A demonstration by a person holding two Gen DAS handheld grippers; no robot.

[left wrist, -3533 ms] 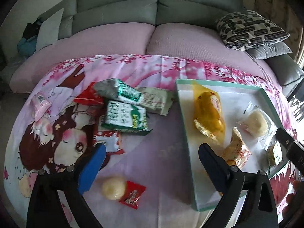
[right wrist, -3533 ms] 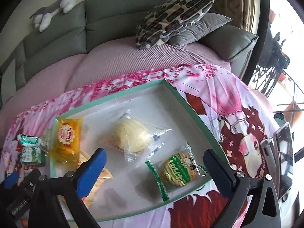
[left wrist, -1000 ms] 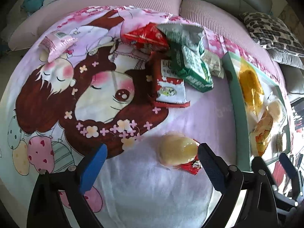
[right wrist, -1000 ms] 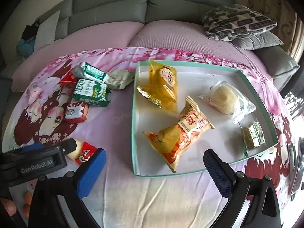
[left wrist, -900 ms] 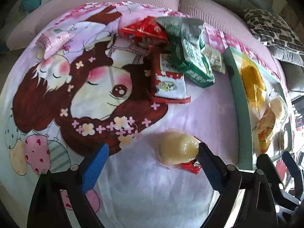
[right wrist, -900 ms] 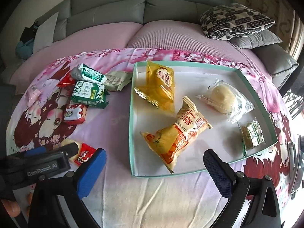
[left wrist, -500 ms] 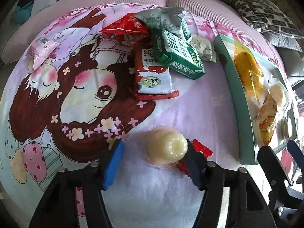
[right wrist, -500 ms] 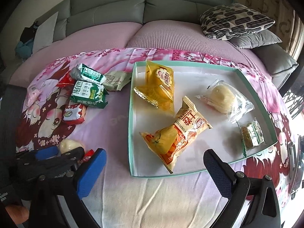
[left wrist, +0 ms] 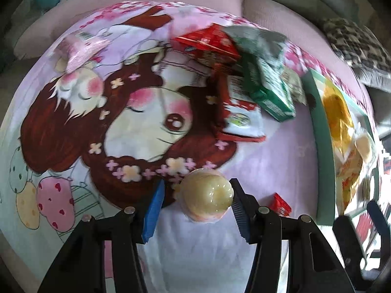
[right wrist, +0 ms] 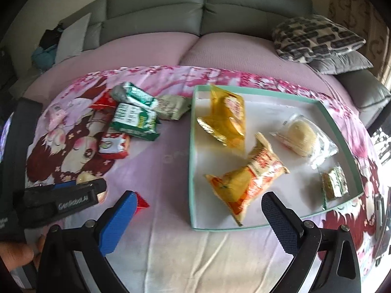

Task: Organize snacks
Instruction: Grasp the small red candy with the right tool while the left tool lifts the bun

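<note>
Two fingers of the left gripper (left wrist: 195,205) have just been closing around the pale round pastry (left wrist: 207,194) at lower centre of the left wrist view; the black one touches it, the blue one stands just beside it. Right gripper (right wrist: 198,222) hangs wide open and empty near the green tray (right wrist: 191,151).
</note>
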